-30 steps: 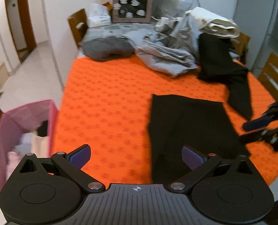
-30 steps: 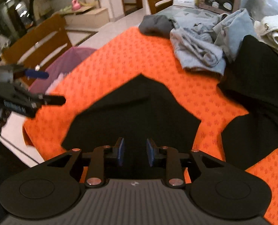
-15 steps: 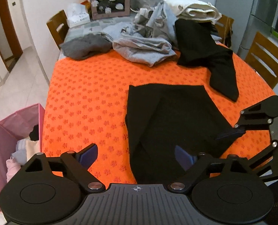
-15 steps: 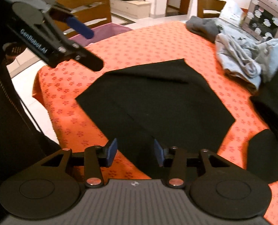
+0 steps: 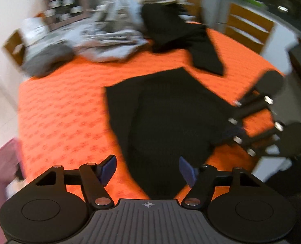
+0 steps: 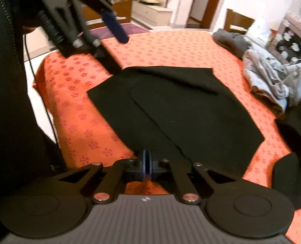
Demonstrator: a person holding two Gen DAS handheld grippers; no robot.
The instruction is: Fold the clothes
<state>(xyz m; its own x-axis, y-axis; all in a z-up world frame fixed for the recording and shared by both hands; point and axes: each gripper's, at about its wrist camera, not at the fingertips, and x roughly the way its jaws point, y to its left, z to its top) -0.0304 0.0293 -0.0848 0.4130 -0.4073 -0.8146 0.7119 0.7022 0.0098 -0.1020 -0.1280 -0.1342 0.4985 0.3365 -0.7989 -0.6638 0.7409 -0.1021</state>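
Risk: right gripper (image 6: 147,163) fingers are pinching the black garment (image 6: 191,109) hem thinly and may be slipping; left gripper (image 5: 148,169) fingers, apart, are closing astride its near edge.

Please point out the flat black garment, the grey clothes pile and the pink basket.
flat black garment (image 6: 191,111), right wrist view, its middle.
grey clothes pile (image 5: 109,42), left wrist view, its front fold.
pink basket (image 5: 0,162), left wrist view, its rim.
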